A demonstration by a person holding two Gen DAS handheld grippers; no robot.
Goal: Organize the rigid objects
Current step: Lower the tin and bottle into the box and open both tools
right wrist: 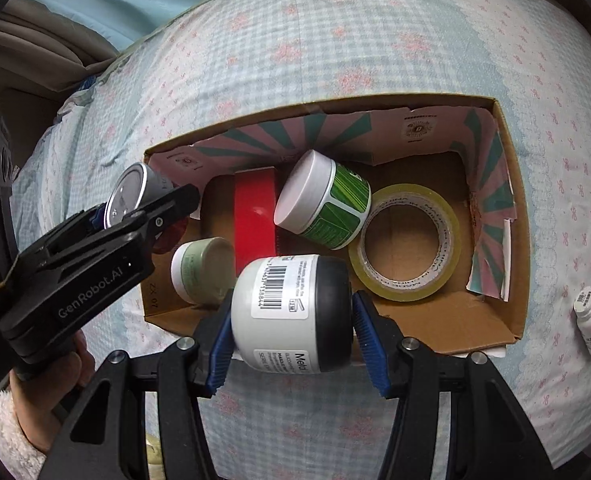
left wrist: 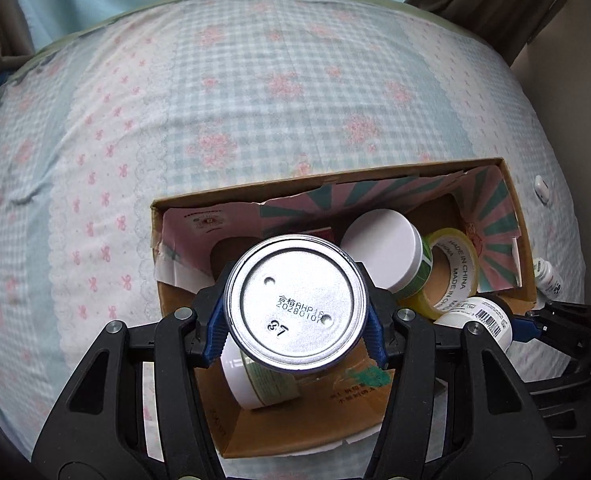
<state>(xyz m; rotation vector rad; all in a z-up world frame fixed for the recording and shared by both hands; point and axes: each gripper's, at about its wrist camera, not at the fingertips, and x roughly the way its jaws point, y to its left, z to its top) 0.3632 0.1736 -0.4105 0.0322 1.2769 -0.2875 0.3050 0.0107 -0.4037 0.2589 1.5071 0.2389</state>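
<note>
Both handheld grippers are black plastic with angular, cut-out arms, round silver screw heads at the pivots and ribbed blue pads lining the fingertips. The left gripper (right wrist: 111, 212), seen side-on from the right wrist, carries "GenRobot.AI" in pale lettering along its body and a small white-text label near the grip. The hand (right wrist: 55, 376) behind it wears a fluffy white fleece cuff (right wrist: 11, 436). The right gripper (right wrist: 295, 328) matches it.

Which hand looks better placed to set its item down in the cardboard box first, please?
Probably the left. The left gripper holds its tin can over the box interior, while the right gripper holds its white jar over the near rim.
</note>
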